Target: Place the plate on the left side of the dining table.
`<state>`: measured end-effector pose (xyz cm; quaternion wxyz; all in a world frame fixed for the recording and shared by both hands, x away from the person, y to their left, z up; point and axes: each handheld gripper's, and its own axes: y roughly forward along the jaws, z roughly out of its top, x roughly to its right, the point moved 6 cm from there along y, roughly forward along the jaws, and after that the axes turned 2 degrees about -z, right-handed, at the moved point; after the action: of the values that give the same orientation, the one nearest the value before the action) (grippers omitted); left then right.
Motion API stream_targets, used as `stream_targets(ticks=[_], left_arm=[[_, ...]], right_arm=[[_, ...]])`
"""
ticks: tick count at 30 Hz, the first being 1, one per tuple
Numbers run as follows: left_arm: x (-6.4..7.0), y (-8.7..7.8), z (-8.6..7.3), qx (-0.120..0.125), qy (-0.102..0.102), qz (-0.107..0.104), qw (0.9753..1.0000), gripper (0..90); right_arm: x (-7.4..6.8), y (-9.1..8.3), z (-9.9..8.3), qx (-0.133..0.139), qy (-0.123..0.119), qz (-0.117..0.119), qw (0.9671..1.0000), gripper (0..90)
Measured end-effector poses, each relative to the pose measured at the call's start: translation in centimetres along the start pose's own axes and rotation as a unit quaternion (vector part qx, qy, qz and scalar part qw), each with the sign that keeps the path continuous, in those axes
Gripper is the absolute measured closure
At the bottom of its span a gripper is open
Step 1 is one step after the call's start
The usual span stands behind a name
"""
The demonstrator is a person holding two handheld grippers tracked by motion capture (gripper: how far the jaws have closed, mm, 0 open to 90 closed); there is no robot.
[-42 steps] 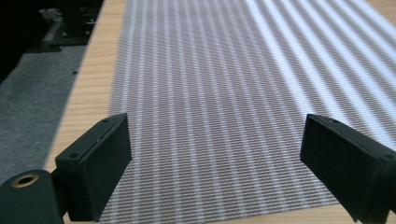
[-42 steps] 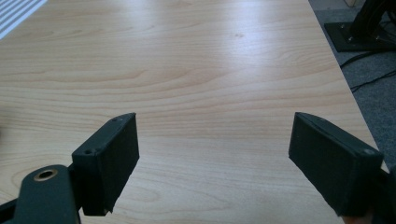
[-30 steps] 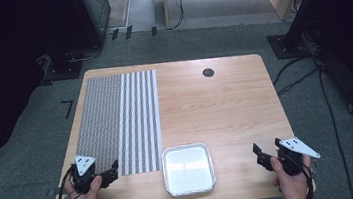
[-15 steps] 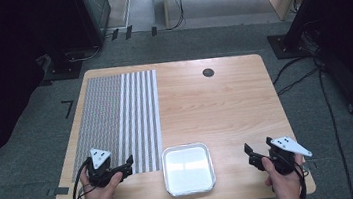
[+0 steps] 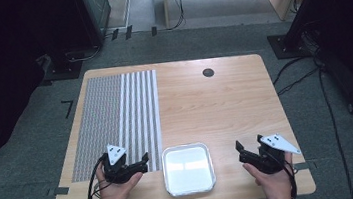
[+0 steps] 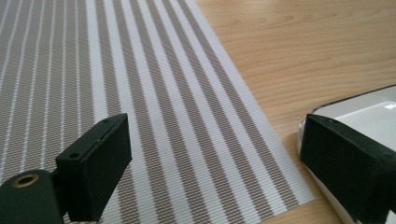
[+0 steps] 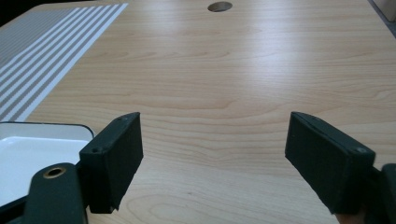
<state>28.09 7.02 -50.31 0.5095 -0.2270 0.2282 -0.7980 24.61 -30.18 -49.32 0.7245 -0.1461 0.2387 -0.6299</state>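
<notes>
Grippers both wide open and empty, left gripper (image 5: 144, 162) over the near right corner of the grey-and-white striped woven placemat (image 5: 116, 121), which looks thin and floppy, probably best pinched at that corner, its long axis running near-to-far beside the white rectangular tray (image 5: 188, 168), right gripper (image 5: 243, 152) idle.

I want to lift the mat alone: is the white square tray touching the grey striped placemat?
Apart. The left gripper view shows bare wood between the white square tray and the grey striped placemat.
</notes>
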Motion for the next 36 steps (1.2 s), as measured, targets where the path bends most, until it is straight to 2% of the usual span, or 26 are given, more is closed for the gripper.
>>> stream_targets(ticks=[6, 8, 12, 16, 19, 23, 24, 25, 27, 30, 34, 36], left_arm=[[1.5, 0.4, 0.0, -0.007, 0.008, -0.017, 0.9998, 9.3], [1.9, 0.5, 0.0, -0.004, 0.005, -0.015, 0.9999, 13.8], [2.3, 0.7, 0.0, 0.002, -0.008, -0.021, 0.9998, 15.0], [2.6, 0.7, -0.3, 0.005, -0.020, -0.026, 0.9994, 28.5], [3.1, 0.8, -0.7, 0.005, -0.016, -0.036, 0.9992, 43.1], [4.1, 0.7, -1.3, 0.000, -0.008, -0.049, 0.9988, 51.6], [4.4, 0.7, -1.4, -0.002, -0.007, -0.053, 0.9986, 57.2], [4.6, 0.7, -1.6, -0.006, -0.005, -0.056, 0.9984, 57.2], [4.9, 0.8, -1.9, -0.013, 0.000, -0.061, 0.9980, 65.3], [5.3, 1.0, -2.3, -0.025, 0.004, -0.073, 0.9970, 71.0], [5.8, 1.2, -2.6, -0.035, 0.006, -0.086, 0.9957, 74.3], [6.0, 1.3, -2.8, -0.039, 0.006, -0.093, 0.9949, 74.9]], right_arm=[[-1.5, 0.7, -0.1, -0.001, 0.001, 0.006, 1.0000, 22.1], [-2.0, 0.9, -0.1, 0.002, -0.002, 0.006, 1.0000, 25.0], [-2.9, 1.1, 0.0, 0.010, -0.007, 0.011, 0.9999, 31.0], [-3.9, 1.3, -0.2, 0.010, -0.003, 0.034, 0.9994, 45.4], [-5.0, 1.7, -0.7, 0.000, -0.006, 0.051, 0.9987, 53.1], [-6.0, 1.9, -1.4, 0.000, 0.005, 0.064, 0.9979, 64.1], [-6.3, 1.9, -1.8, -0.007, 0.012, 0.071, 0.9974, 67.3], [-6.3, 1.9, -1.8, -0.007, 0.012, 0.071, 0.9974, 67.3], [-6.6, 1.9, -2.2, -0.016, 0.009, 0.073, 0.9972, 70.4], [-7.0, 1.9, -2.7, -0.024, 0.022, 0.088, 0.9956, 74.7], [-7.4, 2.4, -3.7, -0.056, 0.026, 0.100, 0.9931, 78.3], [-7.4, 2.5, -3.8, -0.060, 0.030, 0.104, 0.9923, 79.1]])
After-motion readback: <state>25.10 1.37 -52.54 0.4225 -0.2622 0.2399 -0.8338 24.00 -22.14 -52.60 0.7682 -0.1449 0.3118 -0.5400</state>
